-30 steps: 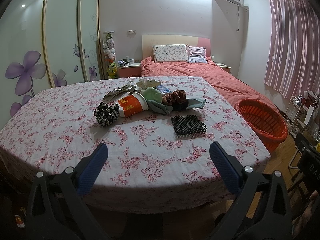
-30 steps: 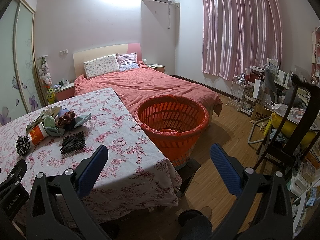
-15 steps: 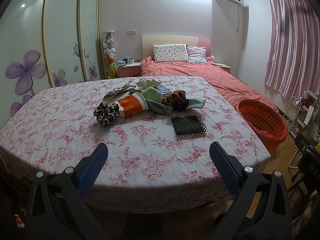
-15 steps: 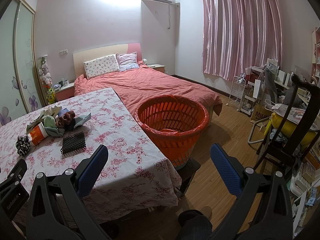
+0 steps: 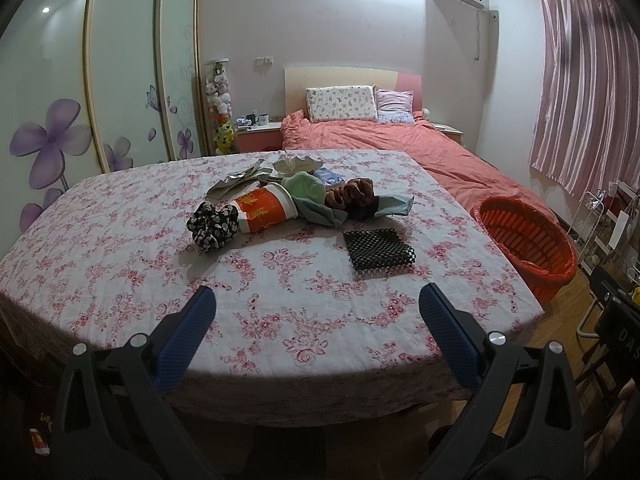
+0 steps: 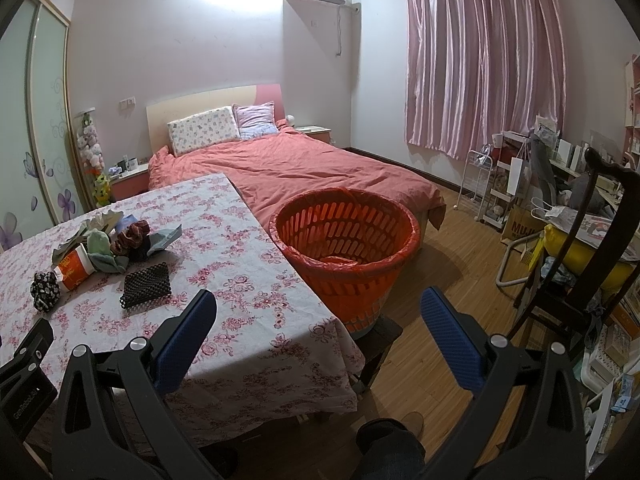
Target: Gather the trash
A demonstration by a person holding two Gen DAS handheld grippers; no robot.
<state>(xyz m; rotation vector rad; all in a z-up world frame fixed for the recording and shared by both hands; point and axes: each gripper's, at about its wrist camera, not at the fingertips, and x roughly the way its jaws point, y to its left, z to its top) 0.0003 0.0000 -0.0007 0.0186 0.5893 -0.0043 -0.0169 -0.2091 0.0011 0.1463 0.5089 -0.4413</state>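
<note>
1. The table (image 5: 120,272) has a pink flowered cloth, and a heap of trash lies around its middle: a red-and-white paper cup (image 5: 266,208), a black-and-white scrunchie (image 5: 212,226) touching the cup's bottom end, green cloth (image 5: 306,188), a brown scrunchie (image 5: 354,194), and crumpled grey paper (image 5: 236,184) behind them.
2. A black mesh pad (image 5: 378,249) lies flat, a little apart from the heap, on the side nearer to the grippers.
3. The orange basket (image 6: 346,254) stands on a dark stool just beside the table's right edge, between the table and the bed (image 6: 304,168); a red liner covers its rim.
4. A dark chair (image 6: 600,240) and cluttered shelves stand at the right, well apart from the basket.
5. The left gripper (image 5: 316,312) hovers over the near edge of the table, pointing to the heap; its jaws are spread wide and hold nothing.
6. The right gripper (image 6: 318,314) points toward the basket, above the table corner; its jaws are also wide apart and empty.
7. The cup lies on its side, its long axis running left to right, the mouth to the right, against the green cloth.
</note>
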